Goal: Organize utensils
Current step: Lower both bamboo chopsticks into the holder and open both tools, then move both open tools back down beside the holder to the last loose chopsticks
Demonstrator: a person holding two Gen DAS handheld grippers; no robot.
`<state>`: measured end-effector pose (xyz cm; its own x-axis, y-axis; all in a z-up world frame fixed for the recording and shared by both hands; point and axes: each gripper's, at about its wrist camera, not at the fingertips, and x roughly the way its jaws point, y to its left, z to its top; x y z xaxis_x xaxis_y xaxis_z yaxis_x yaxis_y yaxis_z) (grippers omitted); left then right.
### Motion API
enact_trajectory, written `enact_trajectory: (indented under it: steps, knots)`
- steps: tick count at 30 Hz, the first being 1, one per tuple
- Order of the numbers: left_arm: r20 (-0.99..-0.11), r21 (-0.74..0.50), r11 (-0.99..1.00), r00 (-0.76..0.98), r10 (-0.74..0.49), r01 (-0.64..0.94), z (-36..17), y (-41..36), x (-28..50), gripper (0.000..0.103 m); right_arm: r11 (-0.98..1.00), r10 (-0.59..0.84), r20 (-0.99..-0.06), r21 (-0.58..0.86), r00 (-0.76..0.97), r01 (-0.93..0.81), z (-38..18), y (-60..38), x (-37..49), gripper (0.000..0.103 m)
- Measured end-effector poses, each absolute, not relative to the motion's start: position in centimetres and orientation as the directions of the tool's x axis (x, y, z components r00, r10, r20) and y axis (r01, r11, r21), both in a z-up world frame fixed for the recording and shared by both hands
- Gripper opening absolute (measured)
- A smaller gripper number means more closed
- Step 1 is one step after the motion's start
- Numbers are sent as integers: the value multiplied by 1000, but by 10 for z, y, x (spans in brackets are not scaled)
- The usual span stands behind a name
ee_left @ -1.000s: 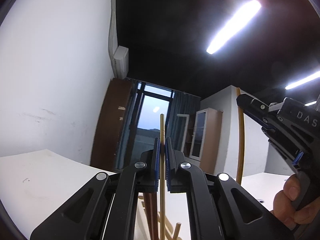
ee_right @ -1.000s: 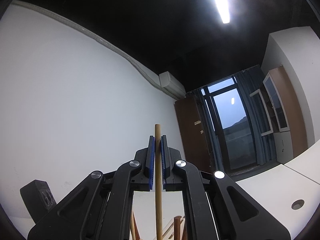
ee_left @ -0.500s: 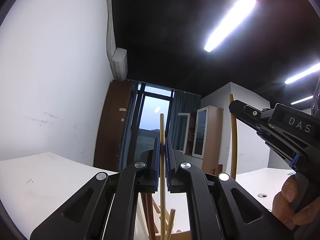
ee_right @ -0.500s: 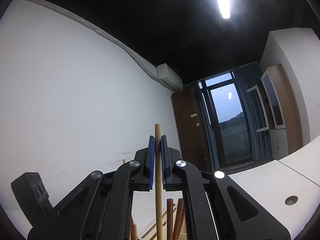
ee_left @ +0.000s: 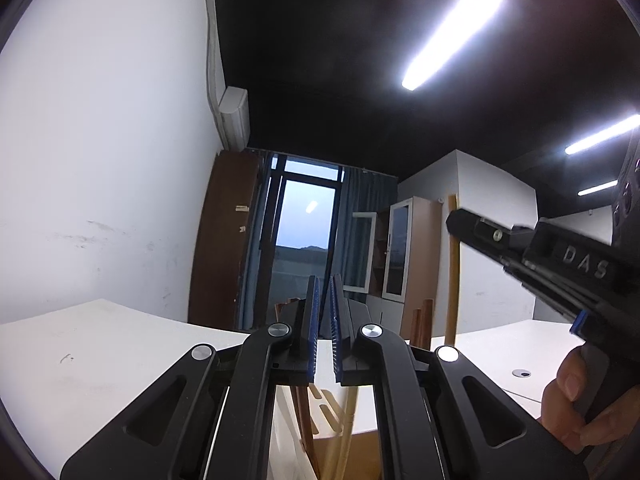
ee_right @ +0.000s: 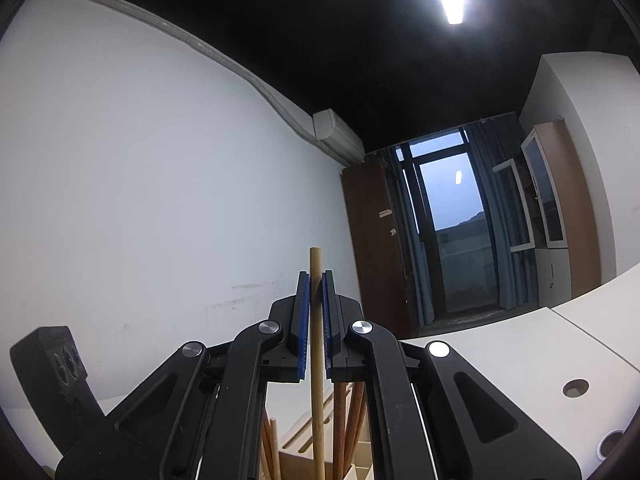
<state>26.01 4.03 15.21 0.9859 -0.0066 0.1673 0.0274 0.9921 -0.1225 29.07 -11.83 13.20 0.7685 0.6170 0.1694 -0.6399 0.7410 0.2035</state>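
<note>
In the left wrist view my left gripper (ee_left: 325, 280) is shut to a thin slit with nothing between the blue pads. Just under it a pale chopstick (ee_left: 345, 424) leans in the wooden slotted holder (ee_left: 326, 402) beside a dark brown chopstick (ee_left: 304, 420). To the right, my right gripper (ee_left: 454, 220) is shut on a pale upright chopstick (ee_left: 452, 280), with a hand (ee_left: 572, 400) on its grip. In the right wrist view the right gripper (ee_right: 316, 278) clamps that chopstick (ee_right: 315, 258) above the holder (ee_right: 298, 432), where brown chopsticks (ee_right: 340, 420) stand.
White tabletops (ee_left: 100, 360) (ee_right: 500, 360) spread around the holder, with a round cable hole (ee_right: 575, 388) at the right. The left gripper's black body (ee_right: 48, 364) shows at the lower left of the right wrist view. A wall, a window and cabinets lie behind.
The pale chopstick that stood up between my left pads is gone from them and now rests lower, in the holder. The right gripper and its chopstick have shifted left in the left wrist view.
</note>
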Motion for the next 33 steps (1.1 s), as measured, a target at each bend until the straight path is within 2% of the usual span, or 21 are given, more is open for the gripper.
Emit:
enact_trajectory:
  steps: [3, 8, 14, 23, 26, 33]
  knots:
    - [173, -129, 991, 985, -2, 25, 153, 44, 254, 12, 746, 620, 149, 192, 770, -638, 129, -119, 287, 7]
    - [166, -175, 984, 986, 1, 29, 158, 57, 243, 19, 755, 615, 128, 186, 778, -628, 127, -123, 285, 7]
    - [168, -172, 985, 986, 6, 23, 157, 60, 230, 23, 760, 613, 114, 186, 782, -623, 126, -127, 280, 8]
    - [138, -137, 990, 990, -15, 34, 153, 54, 220, 33, 772, 603, 95, 180, 792, -609, 123, -132, 269, 19]
    - [115, -95, 995, 993, -18, 29, 152, 48, 219, 36, 778, 599, 87, 173, 796, -604, 122, -136, 265, 23]
    - [61, -80, 996, 998, -26, 31, 149, 50, 211, 44, 798, 584, 47, 150, 811, -583, 118, -142, 261, 32]
